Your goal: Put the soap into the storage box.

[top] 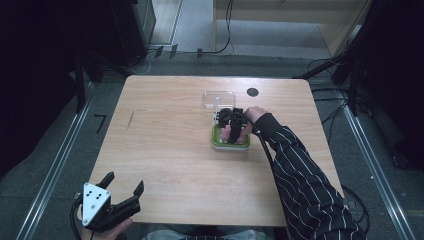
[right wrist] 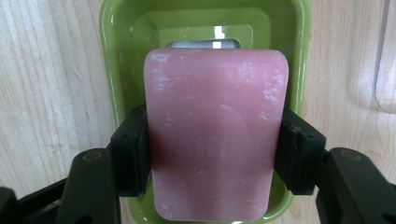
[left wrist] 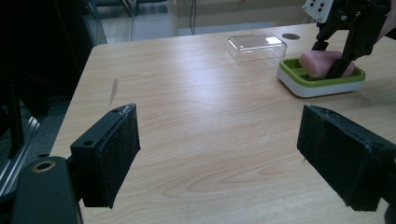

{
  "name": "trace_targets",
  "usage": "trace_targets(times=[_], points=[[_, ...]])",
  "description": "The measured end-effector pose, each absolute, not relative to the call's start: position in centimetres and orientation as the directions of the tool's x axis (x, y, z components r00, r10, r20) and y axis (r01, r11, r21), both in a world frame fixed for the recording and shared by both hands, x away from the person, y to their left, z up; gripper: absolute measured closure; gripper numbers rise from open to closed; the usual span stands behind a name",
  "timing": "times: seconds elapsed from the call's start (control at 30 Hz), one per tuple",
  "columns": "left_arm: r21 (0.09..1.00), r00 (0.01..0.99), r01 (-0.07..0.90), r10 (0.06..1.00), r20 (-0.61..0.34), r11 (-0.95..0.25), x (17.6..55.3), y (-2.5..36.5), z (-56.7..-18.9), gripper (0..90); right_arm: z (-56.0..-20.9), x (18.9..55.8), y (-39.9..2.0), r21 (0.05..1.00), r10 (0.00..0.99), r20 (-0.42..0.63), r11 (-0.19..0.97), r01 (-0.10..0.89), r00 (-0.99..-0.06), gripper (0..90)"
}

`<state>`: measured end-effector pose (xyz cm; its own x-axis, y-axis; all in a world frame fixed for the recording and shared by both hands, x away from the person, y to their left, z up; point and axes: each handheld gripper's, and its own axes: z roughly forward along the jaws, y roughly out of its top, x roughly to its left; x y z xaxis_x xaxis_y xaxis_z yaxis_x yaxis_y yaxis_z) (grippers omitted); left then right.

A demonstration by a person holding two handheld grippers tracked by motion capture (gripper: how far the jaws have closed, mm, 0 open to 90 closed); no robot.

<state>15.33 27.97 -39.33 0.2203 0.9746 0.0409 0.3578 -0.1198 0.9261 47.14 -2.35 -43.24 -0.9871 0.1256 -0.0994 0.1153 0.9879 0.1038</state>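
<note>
Wooden table (top: 165,150), clear lid (top: 219,99) lying apart. Pink soap bar (right wrist: 212,135) sits in green soap dish (right wrist: 112,56) — right gripper (right wrist: 212,151) clamped on its long sides. Likely rigid, slick, light; a mid-bar hold looks best. Left gripper (left wrist: 219,154) spread wide, idle.

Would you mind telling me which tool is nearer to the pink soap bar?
Right. The right tool grips the pink soap bar over the green dish; the left tool waits open at the table's near-left corner.
</note>
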Motion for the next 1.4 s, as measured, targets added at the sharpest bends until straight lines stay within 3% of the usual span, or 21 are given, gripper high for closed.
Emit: trace_targets(times=[1.4], points=[[0.925, 0.207, 0.360, 0.977, 0.046, -0.120, 15.0, 28.2, -39.3, 13.6, -44.3, 47.7, -1.8, 0.094, 0.129, -0.090, 0.988, 0.120, -0.988, 37.9]])
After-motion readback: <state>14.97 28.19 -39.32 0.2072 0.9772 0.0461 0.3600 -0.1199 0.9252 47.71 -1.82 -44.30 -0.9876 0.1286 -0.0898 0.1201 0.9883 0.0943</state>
